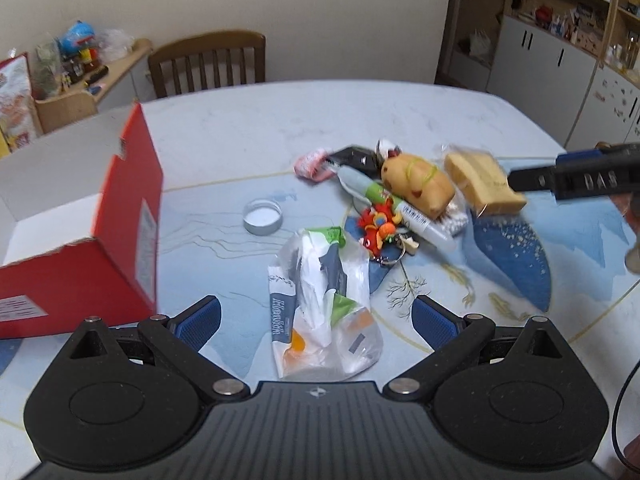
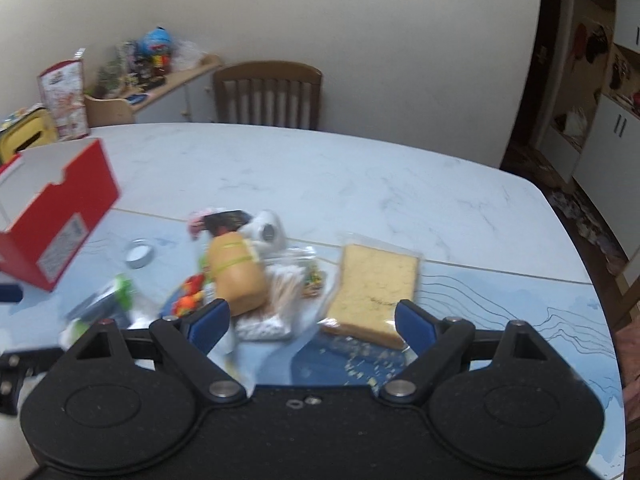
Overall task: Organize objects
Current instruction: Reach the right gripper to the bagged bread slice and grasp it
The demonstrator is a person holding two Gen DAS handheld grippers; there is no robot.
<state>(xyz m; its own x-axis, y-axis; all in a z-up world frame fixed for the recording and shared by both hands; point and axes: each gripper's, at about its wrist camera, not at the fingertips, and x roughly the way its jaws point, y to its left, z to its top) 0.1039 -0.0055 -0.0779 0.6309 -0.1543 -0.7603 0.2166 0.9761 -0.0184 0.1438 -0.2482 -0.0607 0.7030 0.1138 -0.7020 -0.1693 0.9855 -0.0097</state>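
Two tools hang wide open, holding nothing. The left tool (image 1: 316,316) is over a plastic bag (image 1: 324,312) near the bench's (image 1: 280,120) front edge. The right tool (image 2: 312,320) is by a blurry, maybe bread, slice (image 2: 376,288).

Both tools (image 1: 316,316) (image 2: 312,322) wide open, angled downward

Red box (image 1: 80,216) cut by left edge; pile (image 2: 224,280) motion-blurred in right view.

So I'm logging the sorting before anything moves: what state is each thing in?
Red box: open, nothing visible inside.
Jar lid: off, inner side up.
Plastic bag: crumpled, lying flat.
Wrapped bread slice: sealed, lying flat.
Left gripper: open, empty.
Right gripper: open, empty.
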